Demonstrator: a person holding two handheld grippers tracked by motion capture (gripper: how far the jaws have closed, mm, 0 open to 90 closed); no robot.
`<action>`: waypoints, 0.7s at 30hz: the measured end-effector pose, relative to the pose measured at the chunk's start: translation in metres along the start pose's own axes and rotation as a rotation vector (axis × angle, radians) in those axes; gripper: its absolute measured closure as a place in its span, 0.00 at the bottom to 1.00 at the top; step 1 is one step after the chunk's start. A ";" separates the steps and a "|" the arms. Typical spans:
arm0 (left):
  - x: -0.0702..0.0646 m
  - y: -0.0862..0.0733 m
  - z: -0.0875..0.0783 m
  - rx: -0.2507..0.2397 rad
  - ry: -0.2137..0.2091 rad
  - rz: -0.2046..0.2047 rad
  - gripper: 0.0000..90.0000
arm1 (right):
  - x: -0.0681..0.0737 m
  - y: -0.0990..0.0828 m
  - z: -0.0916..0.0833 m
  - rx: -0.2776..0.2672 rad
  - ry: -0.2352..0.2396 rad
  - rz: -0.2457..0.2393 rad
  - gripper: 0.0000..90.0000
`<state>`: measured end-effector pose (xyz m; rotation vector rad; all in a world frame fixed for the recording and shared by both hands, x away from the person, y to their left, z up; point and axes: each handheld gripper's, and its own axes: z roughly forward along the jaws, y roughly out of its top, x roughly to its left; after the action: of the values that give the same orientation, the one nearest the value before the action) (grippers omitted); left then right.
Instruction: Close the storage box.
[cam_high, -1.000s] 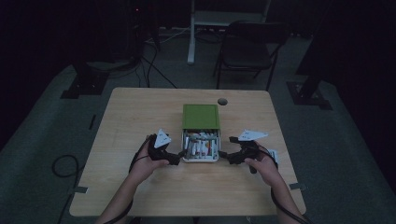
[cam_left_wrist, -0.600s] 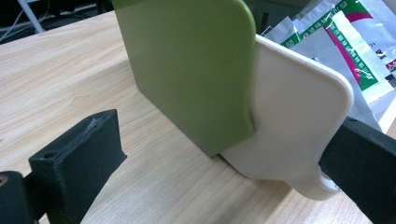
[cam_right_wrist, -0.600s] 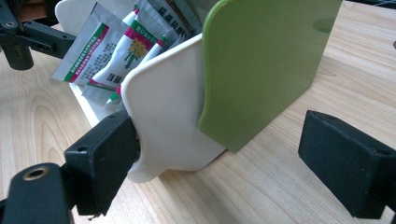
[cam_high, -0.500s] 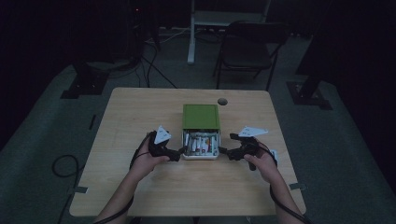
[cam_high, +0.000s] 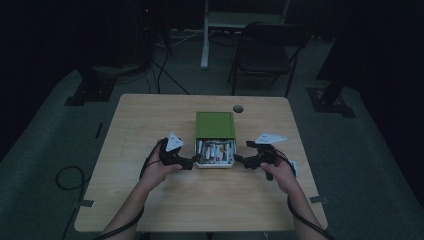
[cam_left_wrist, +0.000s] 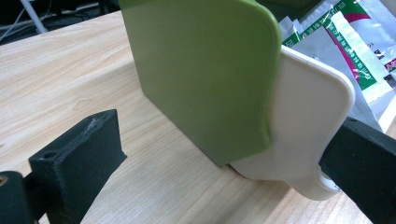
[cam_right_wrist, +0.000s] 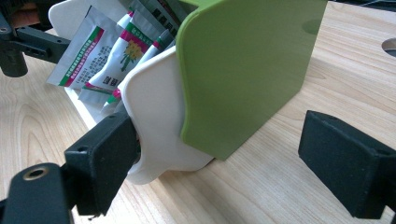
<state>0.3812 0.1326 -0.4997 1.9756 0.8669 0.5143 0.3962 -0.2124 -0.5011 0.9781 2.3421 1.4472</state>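
A green box sleeve (cam_high: 215, 125) lies mid-table with its white drawer (cam_high: 215, 163) pulled out toward me, full of several printed sachets (cam_high: 215, 150). My left gripper (cam_high: 192, 161) is at the drawer's left front corner and my right gripper (cam_high: 239, 161) at its right front corner. In the left gripper view the gripper (cam_left_wrist: 224, 154) is open, its jaws straddling the green sleeve (cam_left_wrist: 201, 79) and white drawer wall (cam_left_wrist: 308, 116), with one jaw against the drawer. In the right gripper view the gripper (cam_right_wrist: 226, 154) is also open around the drawer corner (cam_right_wrist: 159, 107) and sleeve (cam_right_wrist: 247, 65). Sachets (cam_right_wrist: 93, 51) stick out of the drawer.
The wooden table (cam_high: 150, 120) has a round cable hole (cam_high: 238, 108) behind the box. A small white object (cam_high: 293, 167) lies by my right hand. A chair (cam_high: 265, 50) and stand legs are on the dark floor beyond the table.
Both grippers have moved inward from either side until their jaws reach the drawer's front corners. The box has stayed in place.
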 end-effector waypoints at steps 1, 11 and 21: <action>0.000 0.000 0.000 0.003 0.002 0.003 0.02 | 0.000 0.000 0.000 0.000 0.000 0.002 0.13; 0.003 0.003 0.004 0.004 0.018 0.005 0.02 | -0.002 0.003 0.003 -0.005 -0.020 0.002 0.13; 0.008 0.004 0.009 -0.002 0.021 -0.012 0.02 | -0.006 0.005 0.006 -0.006 -0.033 0.015 0.13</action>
<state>0.3941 0.1318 -0.5008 1.9648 0.8905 0.5300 0.4057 -0.2105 -0.5009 1.0120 2.3116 1.4315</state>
